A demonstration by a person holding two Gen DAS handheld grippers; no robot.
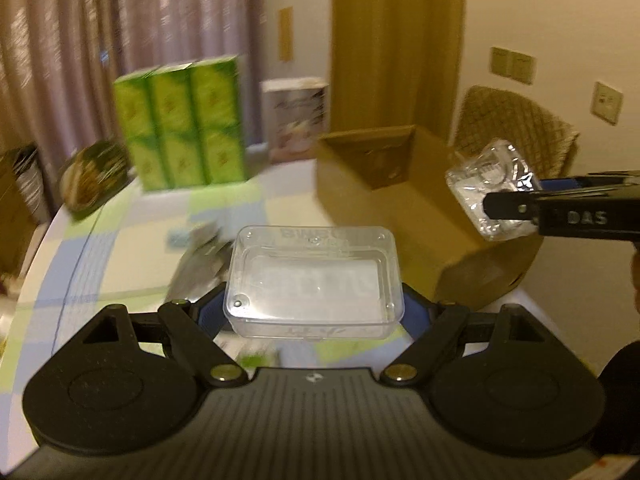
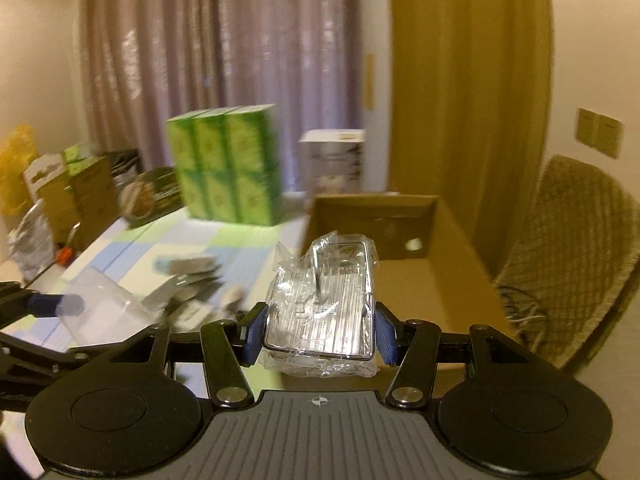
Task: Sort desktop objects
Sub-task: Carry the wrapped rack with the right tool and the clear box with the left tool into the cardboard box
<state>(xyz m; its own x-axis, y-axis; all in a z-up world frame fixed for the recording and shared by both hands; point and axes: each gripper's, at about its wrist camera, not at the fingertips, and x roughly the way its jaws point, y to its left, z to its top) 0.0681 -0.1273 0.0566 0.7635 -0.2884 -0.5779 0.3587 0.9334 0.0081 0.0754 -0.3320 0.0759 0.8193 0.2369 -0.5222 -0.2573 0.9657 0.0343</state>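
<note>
My left gripper (image 1: 316, 308) is shut on a clear plastic box (image 1: 314, 280), held above the table; the blue pads press on its two short sides. My right gripper (image 2: 320, 338) is shut on a shiny item wrapped in clear plastic film (image 2: 324, 304), lifted in front of the open cardboard box (image 2: 424, 272). In the left wrist view that wrapped item (image 1: 494, 188) and the right gripper's finger (image 1: 516, 210) hang over the cardboard box (image 1: 404, 208). The clear box (image 2: 100, 304) shows blurred at the left of the right wrist view.
Several grey packets (image 2: 188, 284) lie on the checked tablecloth (image 1: 120, 248). A stack of green cartons (image 1: 180, 124) and a white carton (image 1: 296, 120) stand at the back. A wicker chair (image 2: 572, 256) is to the right of the cardboard box. Clutter lines the table's left edge.
</note>
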